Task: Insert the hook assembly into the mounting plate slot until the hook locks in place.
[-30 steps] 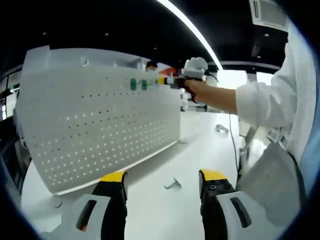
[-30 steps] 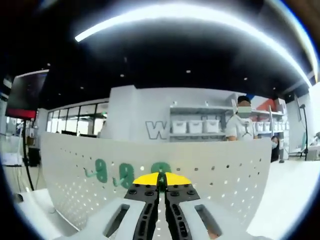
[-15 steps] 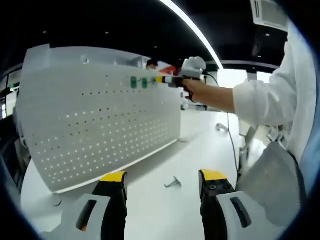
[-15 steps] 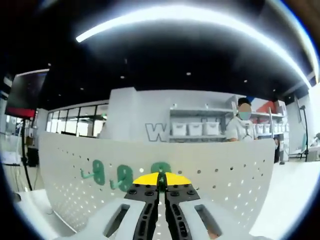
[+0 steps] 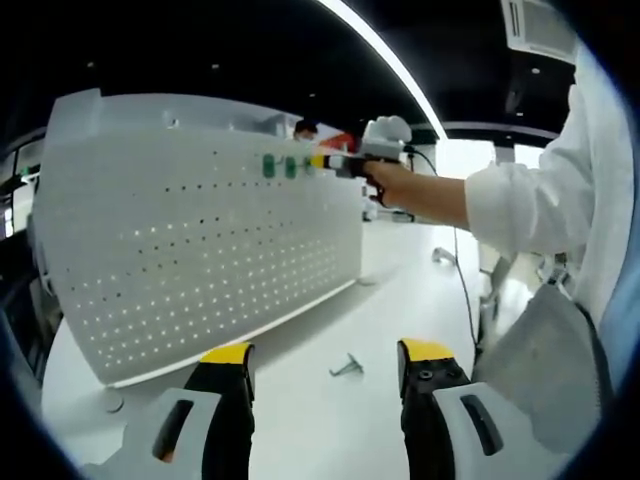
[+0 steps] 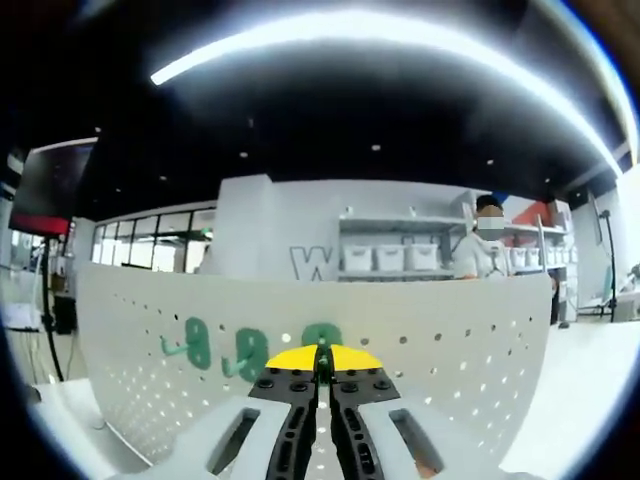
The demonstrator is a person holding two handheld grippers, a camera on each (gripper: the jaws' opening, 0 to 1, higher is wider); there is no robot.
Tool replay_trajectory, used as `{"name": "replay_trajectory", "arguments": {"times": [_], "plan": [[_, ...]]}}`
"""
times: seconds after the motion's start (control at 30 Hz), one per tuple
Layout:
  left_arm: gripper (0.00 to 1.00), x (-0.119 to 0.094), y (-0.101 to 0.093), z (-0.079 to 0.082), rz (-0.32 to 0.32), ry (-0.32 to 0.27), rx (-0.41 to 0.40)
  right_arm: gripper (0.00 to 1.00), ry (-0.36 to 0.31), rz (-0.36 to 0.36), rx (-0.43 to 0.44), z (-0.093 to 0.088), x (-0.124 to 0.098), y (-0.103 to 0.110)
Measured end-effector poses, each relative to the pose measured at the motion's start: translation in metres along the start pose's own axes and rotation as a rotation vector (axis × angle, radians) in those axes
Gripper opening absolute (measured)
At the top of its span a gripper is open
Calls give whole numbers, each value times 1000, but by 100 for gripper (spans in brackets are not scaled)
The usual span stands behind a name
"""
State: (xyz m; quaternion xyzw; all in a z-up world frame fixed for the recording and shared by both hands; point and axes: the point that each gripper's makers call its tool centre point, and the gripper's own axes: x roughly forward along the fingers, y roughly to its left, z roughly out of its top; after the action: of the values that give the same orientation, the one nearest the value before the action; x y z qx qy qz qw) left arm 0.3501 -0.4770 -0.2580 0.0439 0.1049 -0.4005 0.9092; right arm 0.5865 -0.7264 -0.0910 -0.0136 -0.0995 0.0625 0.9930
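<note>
Pressing a hook into the board looks to be the step in hand. In the left gripper view the right gripper (image 5: 335, 160) reaches to the top edge of the upright white perforated mounting plate (image 5: 200, 250), where two green hooks (image 5: 279, 166) are already seated; the left gripper (image 5: 325, 365) hangs low over the table with its jaws spread wide and nothing between them, and a spare grey hook (image 5: 346, 369) lies on the table (image 5: 400, 290) just beyond them. In the right gripper view the jaws are closed together, a sliver of green hook (image 6: 323, 371) pinched between the yellow tips and pushed against the plate, beside the seated green hooks (image 6: 225, 346). Whether it has locked cannot be told; the next move calls, I judge, for a firm straight push before letting go.
</note>
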Motion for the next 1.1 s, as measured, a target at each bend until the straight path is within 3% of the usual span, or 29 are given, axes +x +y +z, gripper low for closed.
{"name": "replay_trajectory", "arguments": {"times": [0.67, 1.1], "plan": [[59, -1, 1, 0, 5, -5, -2, 0, 17, -1, -35, -5, 2, 1], [59, -1, 2, 2, 6, -9, -1, 1, 43, 19, -182, -7, 4, 4]]}}
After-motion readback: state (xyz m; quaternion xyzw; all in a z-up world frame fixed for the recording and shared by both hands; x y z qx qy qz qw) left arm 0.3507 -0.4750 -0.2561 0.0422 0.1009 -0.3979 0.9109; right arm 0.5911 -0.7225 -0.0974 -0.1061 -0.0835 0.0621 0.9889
